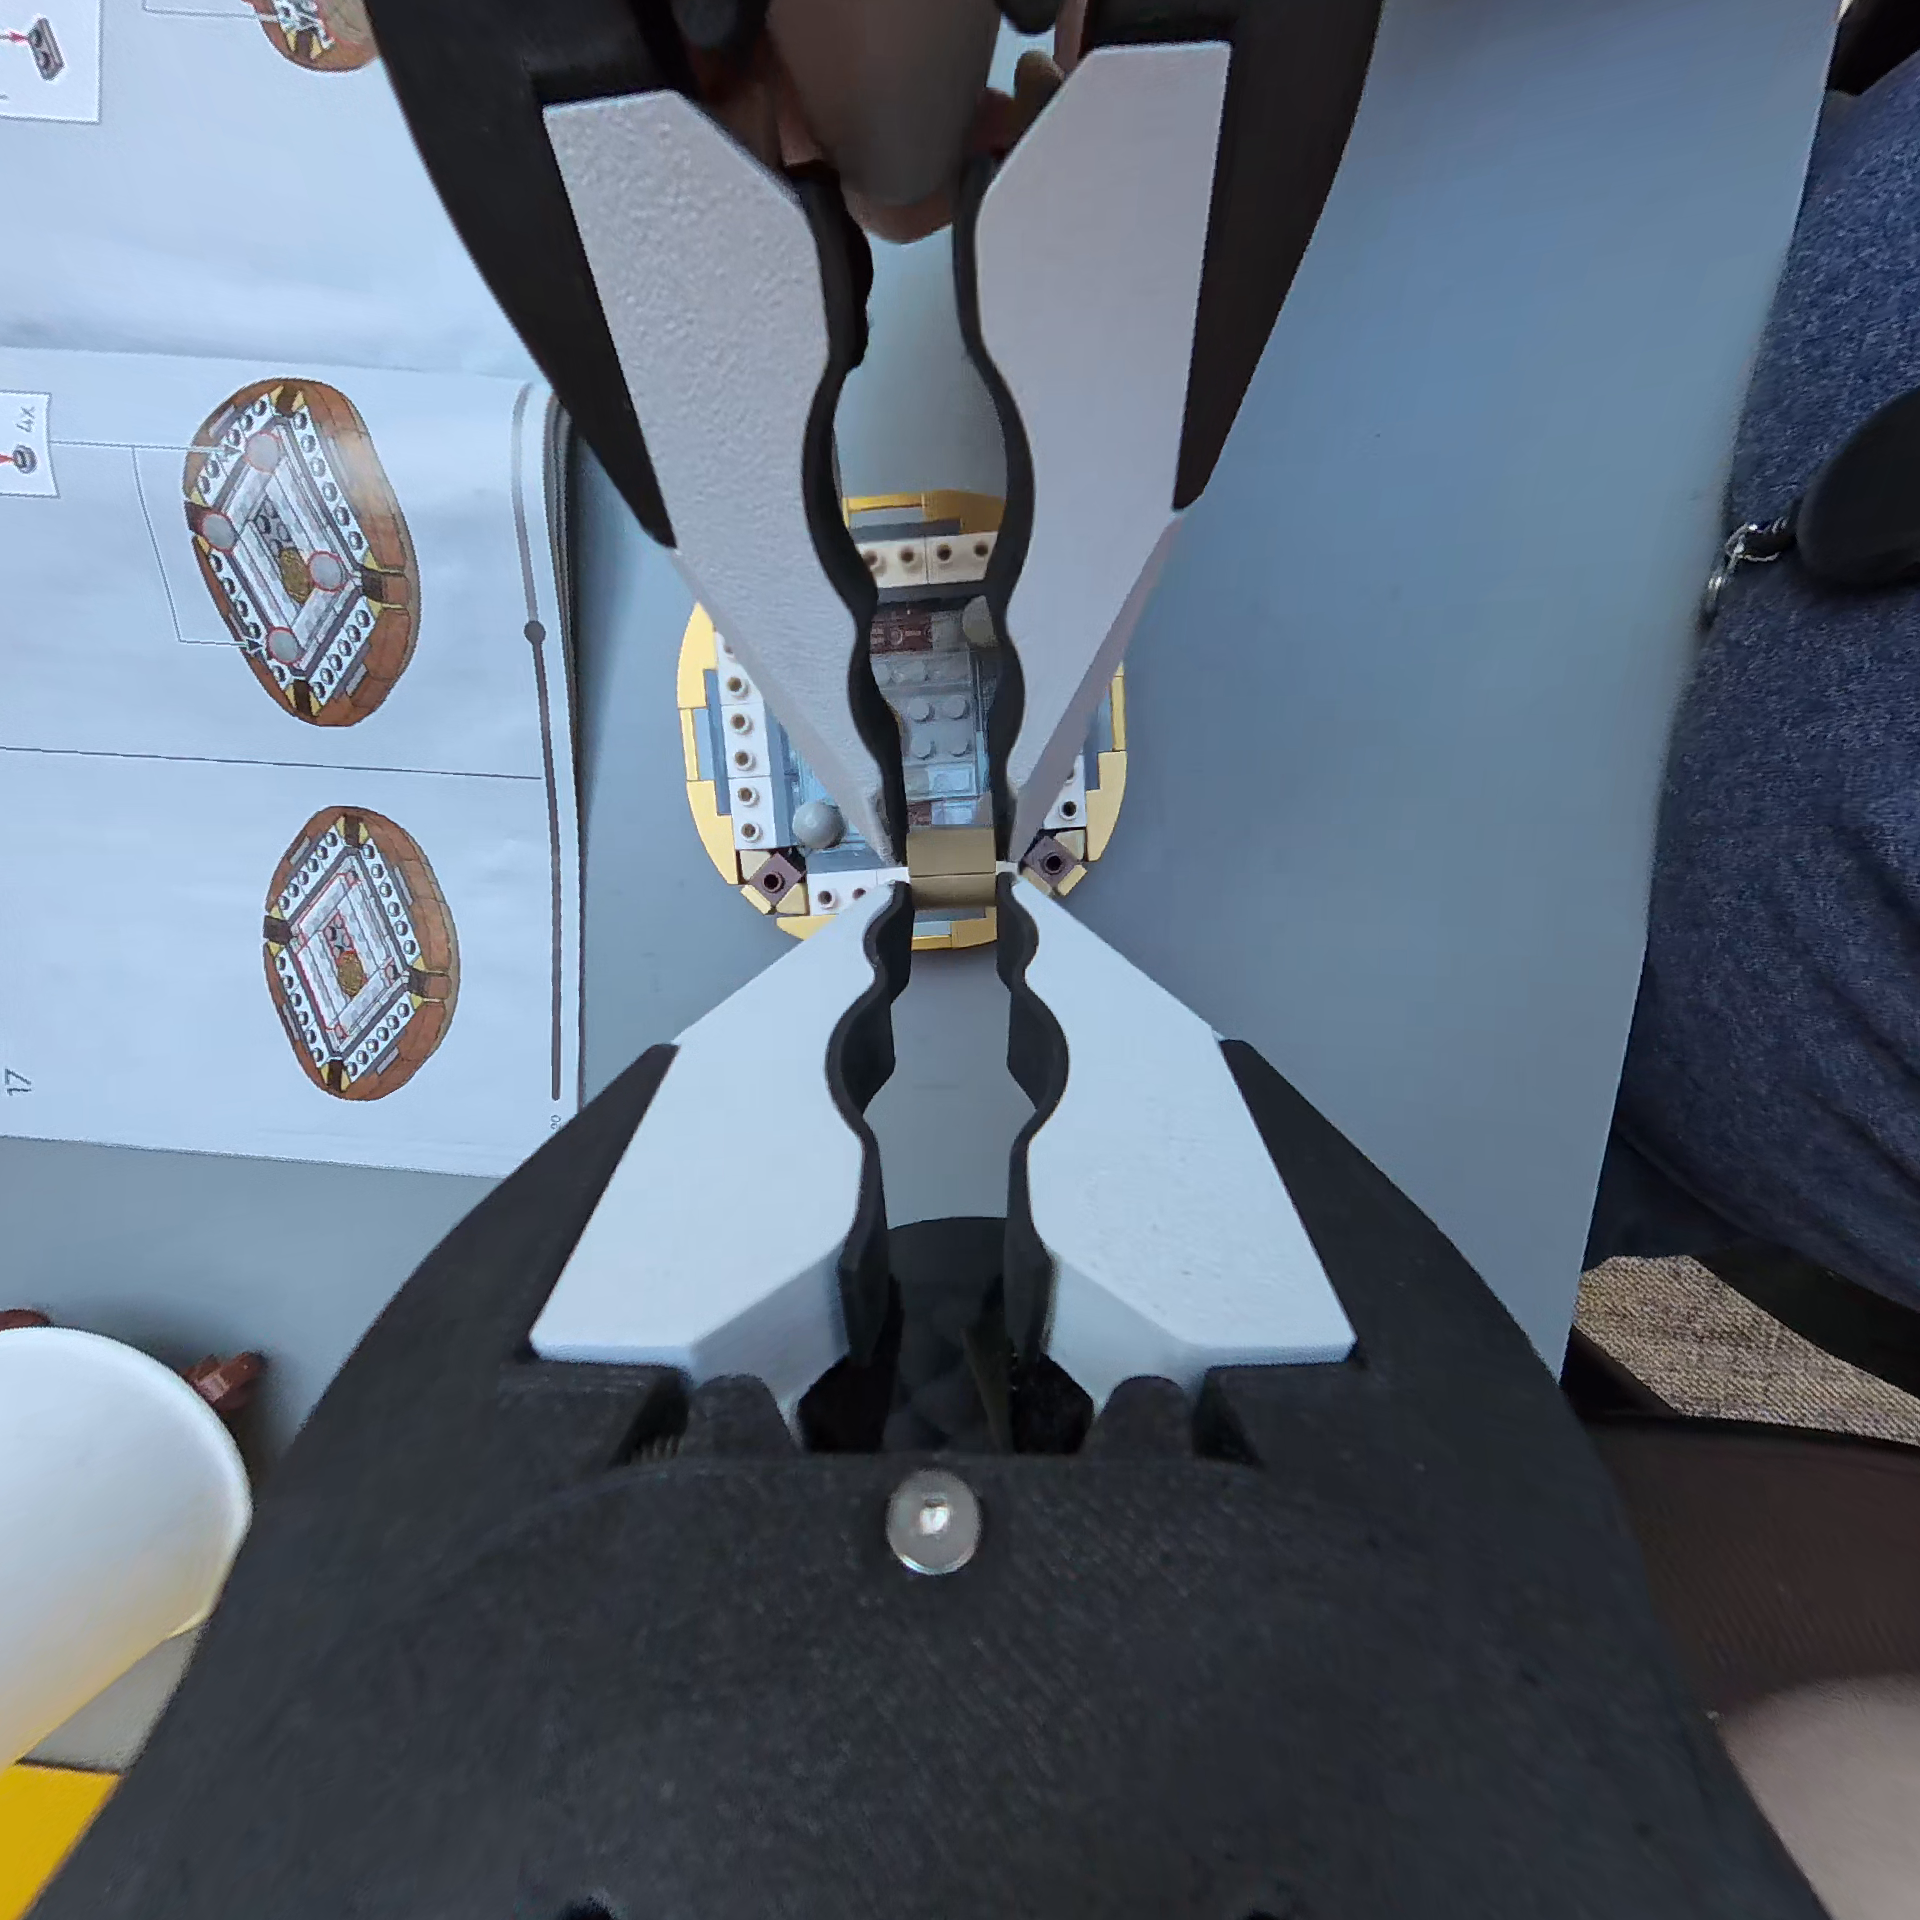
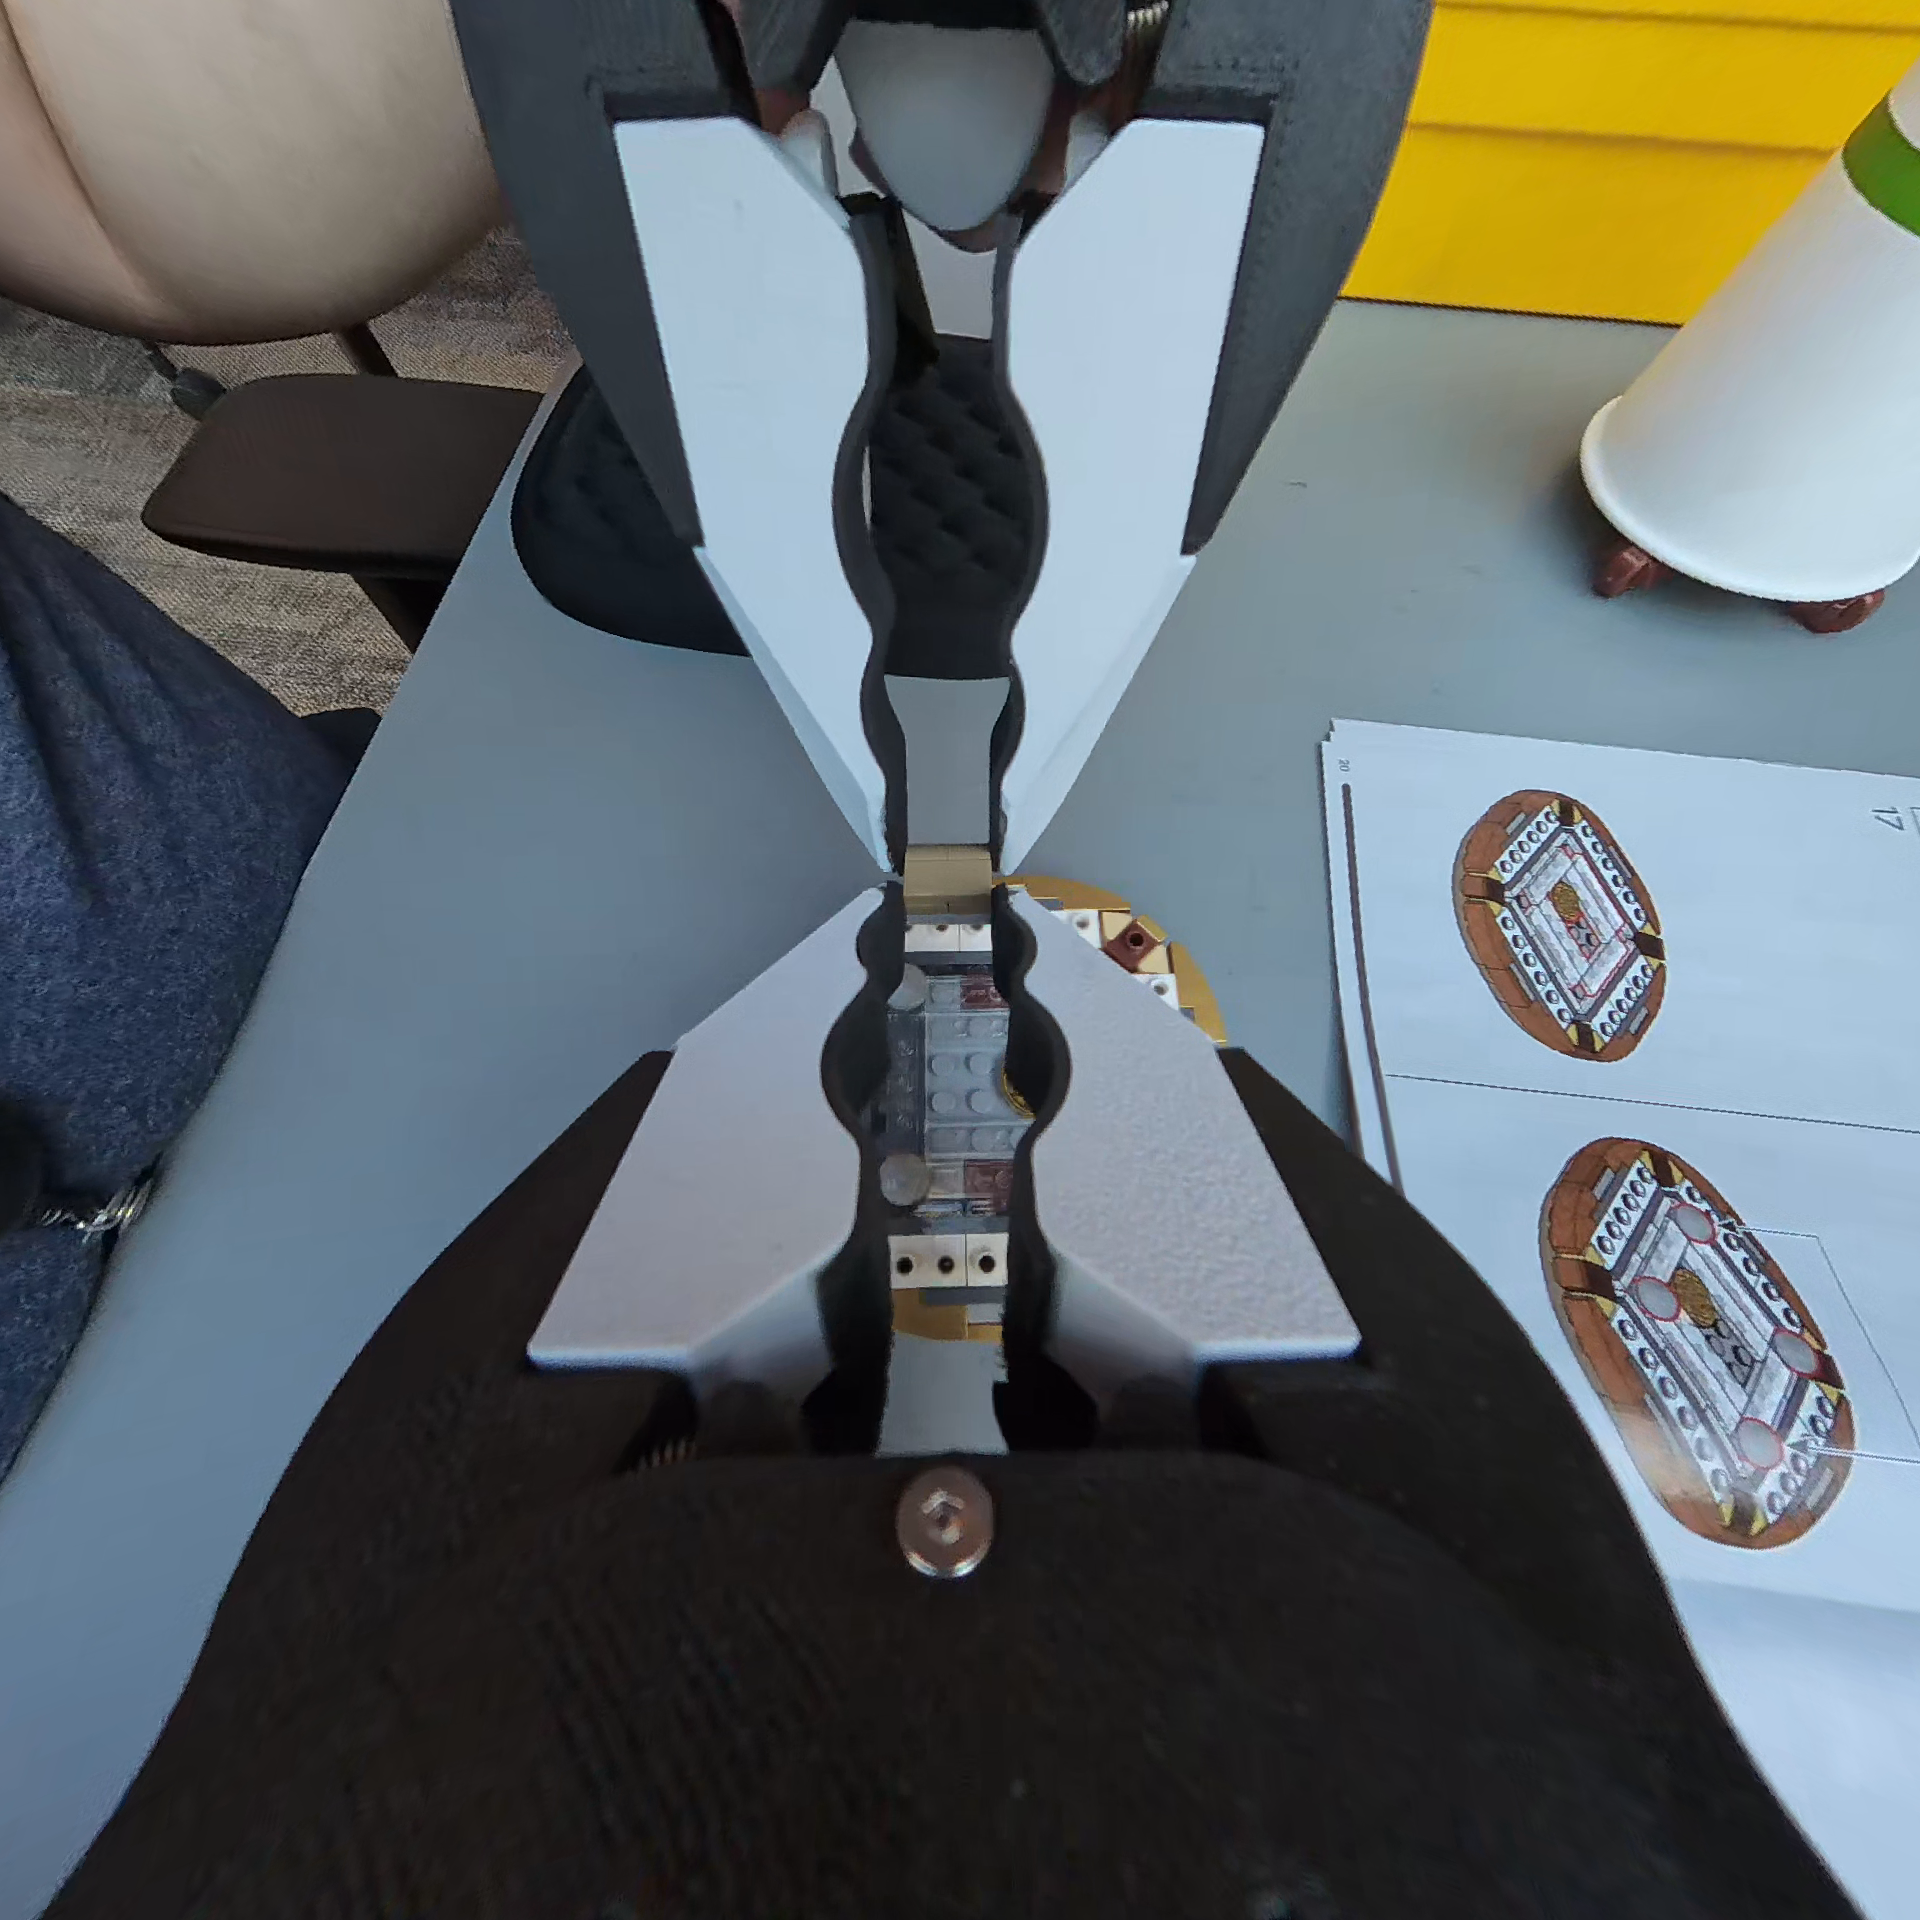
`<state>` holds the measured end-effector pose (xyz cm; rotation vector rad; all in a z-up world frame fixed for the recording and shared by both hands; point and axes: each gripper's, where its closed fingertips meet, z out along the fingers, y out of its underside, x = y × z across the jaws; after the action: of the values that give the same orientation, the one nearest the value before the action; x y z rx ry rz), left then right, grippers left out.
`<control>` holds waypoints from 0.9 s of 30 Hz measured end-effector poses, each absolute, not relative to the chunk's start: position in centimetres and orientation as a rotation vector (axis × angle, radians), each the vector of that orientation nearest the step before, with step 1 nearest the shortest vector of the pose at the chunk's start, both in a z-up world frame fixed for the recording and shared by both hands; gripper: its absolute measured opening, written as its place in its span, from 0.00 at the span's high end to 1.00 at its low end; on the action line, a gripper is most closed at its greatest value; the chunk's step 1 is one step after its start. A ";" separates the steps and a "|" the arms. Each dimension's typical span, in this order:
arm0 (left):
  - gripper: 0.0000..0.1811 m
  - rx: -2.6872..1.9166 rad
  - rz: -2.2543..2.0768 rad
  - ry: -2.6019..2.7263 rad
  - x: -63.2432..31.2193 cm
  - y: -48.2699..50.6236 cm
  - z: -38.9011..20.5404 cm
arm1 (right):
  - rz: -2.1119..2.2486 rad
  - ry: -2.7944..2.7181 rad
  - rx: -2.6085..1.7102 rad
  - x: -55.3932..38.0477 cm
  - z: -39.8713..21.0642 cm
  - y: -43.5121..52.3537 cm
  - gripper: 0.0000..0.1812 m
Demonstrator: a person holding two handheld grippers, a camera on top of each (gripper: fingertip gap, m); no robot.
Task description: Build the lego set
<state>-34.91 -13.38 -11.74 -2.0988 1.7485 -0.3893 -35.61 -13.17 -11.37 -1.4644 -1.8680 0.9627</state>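
Observation:
An oval lego model (image 1: 743, 748) with a gold rim, white studded walls and a grey middle lies on the grey table; it also shows in the right wrist view (image 2: 1132, 951). A small tan brick (image 1: 948, 868) sits at the model's near rim, seen again in the right wrist view (image 2: 945, 871). My left gripper (image 1: 951, 896) and my right gripper (image 2: 940, 906) meet tip to tip from opposite sides. Both are shut on this brick. In each view the other gripper comes in from the top and hides much of the model.
An open instruction booklet (image 1: 312, 727) lies beside the model, also in the right wrist view (image 2: 1662, 1143). An upturned white paper cup (image 2: 1766, 416) stands over brown pieces (image 2: 1631, 569) near a yellow box (image 2: 1610, 156). A person's blue-clothed leg (image 1: 1787, 727) is past the table edge. Less than 4 cm separates the two grippers' tips.

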 end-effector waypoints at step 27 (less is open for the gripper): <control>0.85 -1.720 -0.365 1.301 -33.7 -11.2 -6.5 | 1.722 -1.207 -1.600 -33.2 -4.1 -10.7 0.92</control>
<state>-33.70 -11.21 -6.48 -1.7202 1.3008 -0.3654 -33.19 -10.71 -4.14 -1.6003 -1.2074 1.7221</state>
